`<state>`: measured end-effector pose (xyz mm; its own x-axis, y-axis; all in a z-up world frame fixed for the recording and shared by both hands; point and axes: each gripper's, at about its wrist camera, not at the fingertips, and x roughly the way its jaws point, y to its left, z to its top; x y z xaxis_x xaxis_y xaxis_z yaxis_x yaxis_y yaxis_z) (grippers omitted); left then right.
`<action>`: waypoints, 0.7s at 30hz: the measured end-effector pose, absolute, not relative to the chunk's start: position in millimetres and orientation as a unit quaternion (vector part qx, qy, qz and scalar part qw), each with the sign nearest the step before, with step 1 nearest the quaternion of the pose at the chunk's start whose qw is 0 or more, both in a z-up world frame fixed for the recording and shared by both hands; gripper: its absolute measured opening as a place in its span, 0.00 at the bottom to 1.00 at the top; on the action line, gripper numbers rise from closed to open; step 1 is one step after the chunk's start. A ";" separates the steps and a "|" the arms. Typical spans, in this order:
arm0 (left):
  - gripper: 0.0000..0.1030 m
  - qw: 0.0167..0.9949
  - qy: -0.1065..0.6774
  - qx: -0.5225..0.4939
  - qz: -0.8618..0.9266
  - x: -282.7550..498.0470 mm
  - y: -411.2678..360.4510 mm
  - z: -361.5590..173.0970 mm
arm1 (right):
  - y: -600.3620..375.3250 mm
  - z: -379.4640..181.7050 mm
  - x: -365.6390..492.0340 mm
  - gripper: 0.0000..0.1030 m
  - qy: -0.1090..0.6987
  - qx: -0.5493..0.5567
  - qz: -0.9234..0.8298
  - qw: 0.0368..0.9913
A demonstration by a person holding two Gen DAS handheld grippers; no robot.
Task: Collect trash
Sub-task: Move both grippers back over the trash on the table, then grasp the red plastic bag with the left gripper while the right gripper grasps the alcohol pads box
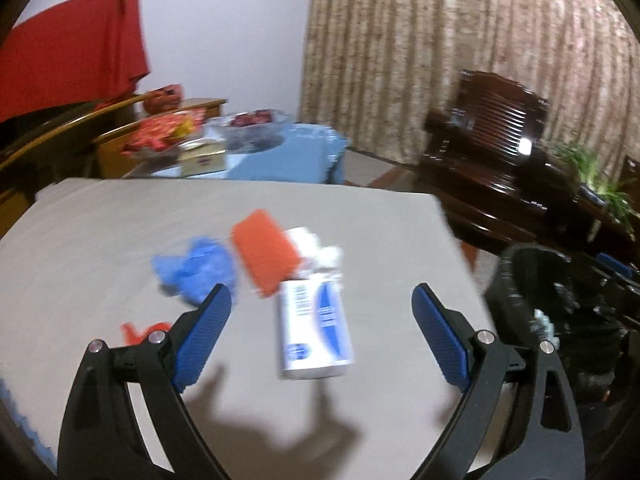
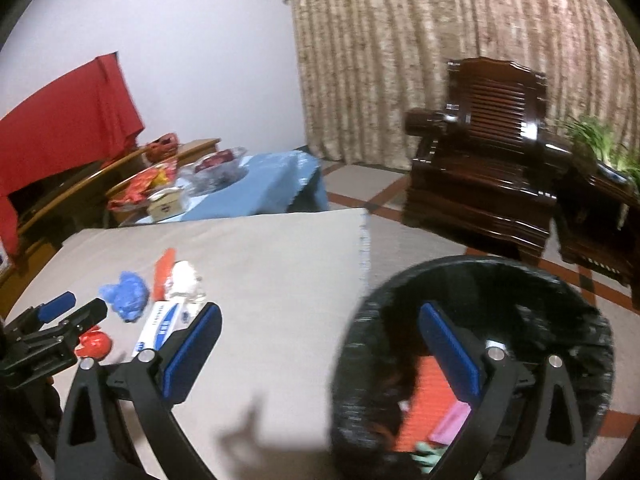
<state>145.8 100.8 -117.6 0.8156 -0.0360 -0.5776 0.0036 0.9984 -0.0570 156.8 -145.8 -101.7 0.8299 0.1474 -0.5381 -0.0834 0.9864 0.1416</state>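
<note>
On the table (image 1: 120, 240), just ahead of the left gripper (image 1: 322, 308), the white-and-blue box (image 1: 316, 328) is lying flat, and that is the relation we are watching. Its long axis is running almost straight away from us, roughly in line with the fingers, so the jaws, standing wide apart and holding nothing, are sitting either side of its narrow width. Beyond the box, touching or nearly touching its far end, we are seeing the orange box (image 1: 266, 256) and a crumpled white wad (image 1: 320, 248); left of the box a blue wad (image 1: 196, 268) is lying, and nearer us on that side a red scrap (image 1: 140, 330), partly hidden by a finger. The right gripper (image 2: 320, 336) is hanging over the bin (image 2: 360, 320), off the table's right edge, jaws likewise spread wide and empty, with an orange item (image 2: 424, 404) and a pink one (image 2: 450, 420) lying in the bin below. From its view the box (image 2: 160, 326) is well off to the left, just beside the left gripper (image 2: 76, 308). We are judging the left hand the nearer one, needing only to drop forward and close across the box, while taking care not to catch the orange box. Both views are blurred.
</note>
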 end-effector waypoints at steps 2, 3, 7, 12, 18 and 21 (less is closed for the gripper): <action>0.87 0.951 0.307 -0.031 0.010 142.5 119.9 -120.6 | -130.3 -103.8 159.3 0.94 0.288 0.048 0.073 0.954; 0.87 0.951 0.308 -0.032 0.016 140.6 126.2 -123.0 | -120.9 -104.5 159.9 0.94 0.287 0.043 0.080 0.954; 0.87 0.947 0.315 -0.040 0.045 135.4 157.1 -132.0 | -93.3 -108.4 162.6 0.94 0.286 0.029 0.100 0.953; 0.86 0.942 0.326 -0.039 0.068 133.8 188.8 -148.0 | -64.3 -118.6 167.8 0.94 0.291 0.015 0.115 0.949; 0.85 0.931 0.351 -0.045 0.087 140.6 217.2 -173.5 | -44.2 -136.4 178.7 0.94 0.310 0.010 0.117 0.944; 0.82 0.925 0.365 -0.053 0.095 142.8 226.8 -185.2 | -37.5 -143.7 182.6 0.94 0.316 0.003 0.116 0.942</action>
